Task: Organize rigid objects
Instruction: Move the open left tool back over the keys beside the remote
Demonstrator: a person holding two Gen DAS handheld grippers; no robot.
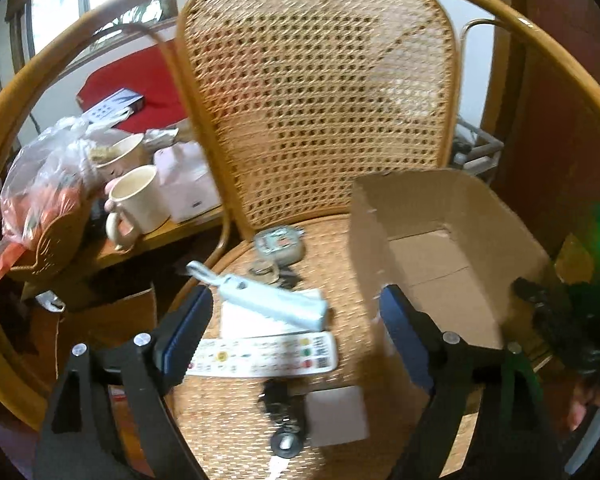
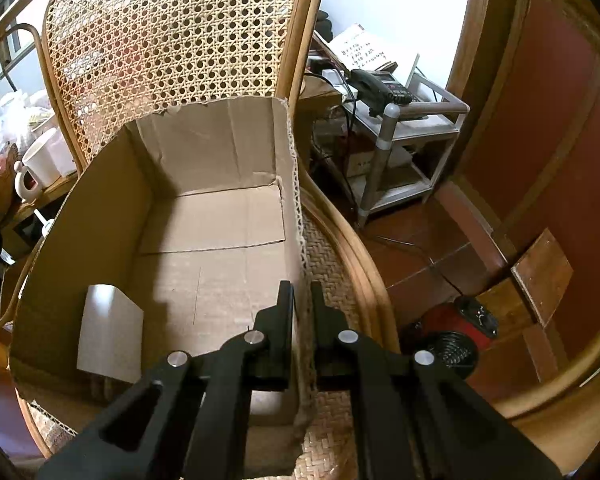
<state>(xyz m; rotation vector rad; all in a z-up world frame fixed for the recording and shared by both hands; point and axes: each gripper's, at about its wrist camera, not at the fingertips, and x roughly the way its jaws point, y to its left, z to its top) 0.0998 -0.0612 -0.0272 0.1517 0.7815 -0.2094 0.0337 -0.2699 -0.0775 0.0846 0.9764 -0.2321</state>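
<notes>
On the woven chair seat (image 1: pixel 340 264) lie a white remote control (image 1: pixel 264 354), a pale blue bar-shaped device (image 1: pixel 268 300) on a white card, a small metal tin (image 1: pixel 278 244), black keys (image 1: pixel 282 420) and a white square box (image 1: pixel 336 414). My left gripper (image 1: pixel 296 320) is open and empty above them. An open cardboard box (image 1: pixel 444 264) stands on the seat's right. My right gripper (image 2: pixel 302 300) is shut on the cardboard box's right wall (image 2: pixel 298 200). Inside the box stands a white block (image 2: pixel 110 334).
A side table at the left holds two cream mugs (image 1: pixel 140 200), a plastic bag (image 1: pixel 44 184) and a basket. The cane chair back (image 1: pixel 320 92) rises behind. To the right stand a metal shelf with a telephone (image 2: pixel 380 88) and a red object (image 2: pixel 456 328) on the floor.
</notes>
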